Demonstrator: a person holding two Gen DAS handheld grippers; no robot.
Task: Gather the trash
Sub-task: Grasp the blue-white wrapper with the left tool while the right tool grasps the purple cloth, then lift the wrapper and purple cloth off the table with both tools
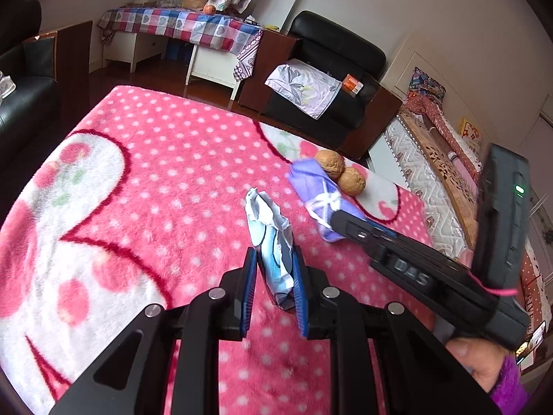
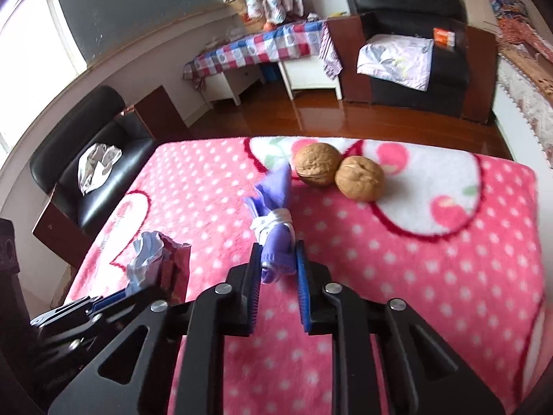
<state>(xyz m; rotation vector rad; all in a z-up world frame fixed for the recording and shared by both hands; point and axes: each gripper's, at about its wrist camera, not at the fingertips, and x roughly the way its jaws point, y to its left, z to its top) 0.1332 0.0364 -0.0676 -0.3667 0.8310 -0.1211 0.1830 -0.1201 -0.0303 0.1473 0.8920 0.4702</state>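
Observation:
My left gripper (image 1: 274,259) is shut on a crumpled blue-and-white wrapper (image 1: 268,228) and holds it over the pink dotted blanket (image 1: 155,159). My right gripper (image 2: 276,254) is shut on a purple wrapper with a white band (image 2: 273,221), close above the blanket (image 2: 397,276). The purple wrapper (image 1: 316,188) and the right gripper's body (image 1: 414,269) also show in the left wrist view. The blue-and-white wrapper (image 2: 147,256) shows at the left of the right wrist view, in the left gripper's fingers (image 2: 110,299).
Two walnuts (image 2: 340,173) lie on the blanket just beyond the purple wrapper; they also show in the left wrist view (image 1: 340,171). Black armchairs (image 2: 414,52) (image 2: 93,159), a checkered-cloth table (image 2: 259,48) and wooden floor (image 2: 311,114) lie beyond the blanket's edge.

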